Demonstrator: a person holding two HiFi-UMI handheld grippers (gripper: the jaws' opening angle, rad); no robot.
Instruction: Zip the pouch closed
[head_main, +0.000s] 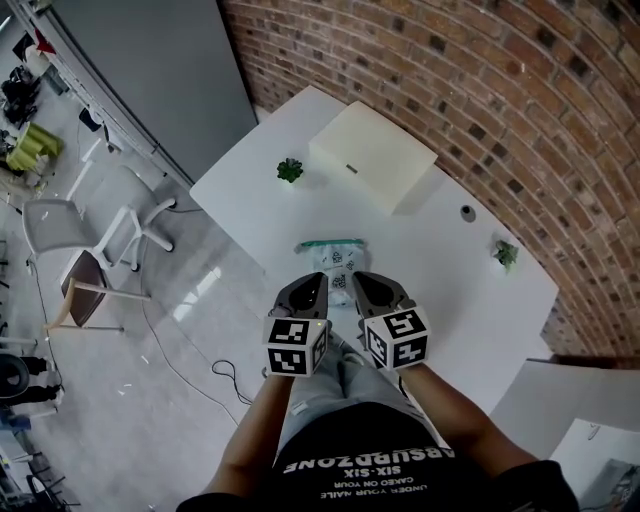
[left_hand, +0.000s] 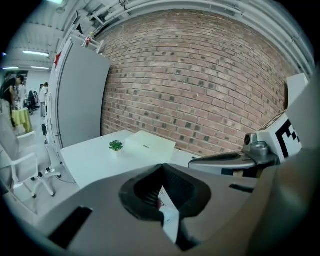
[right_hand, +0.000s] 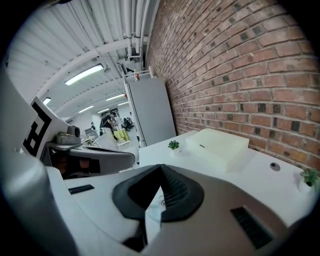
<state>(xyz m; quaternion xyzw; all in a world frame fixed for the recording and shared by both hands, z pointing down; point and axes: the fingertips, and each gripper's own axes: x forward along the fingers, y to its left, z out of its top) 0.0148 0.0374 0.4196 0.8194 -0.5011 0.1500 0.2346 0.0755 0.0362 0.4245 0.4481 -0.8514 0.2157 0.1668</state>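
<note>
item: pouch (head_main: 338, 262), clear and printed, with a teal zip edge (head_main: 330, 244).

location: at the near side of the white table (head_main: 250, 180), straight ahead of the person. whether it is rested on the top or held just above it cannot be told.

left gripper (head_main: 318, 283): jaws are brought together and clamped on a thin pale sliver of the pouch, at its near left side.

right gripper (head_main: 358, 280): jaws are likewise together and clamped on the pouch's near right side.

orientation: the pouch's long axis is pointed away from the person. the zip edge is laid crosswise at the far end, beyond both pairs of tips.

key relation: the zip is judged to be reached only by going forward past the present holds, and its line is run left to right, so a sideways pull is called for. neither gripper is clearly nearer to it. the slider cannot be made out, so the pulling hand is not settled.

also listed: cream box (head_main: 372, 158), small plant (head_main: 290, 170), brick wall (head_main: 480, 90).
</note>
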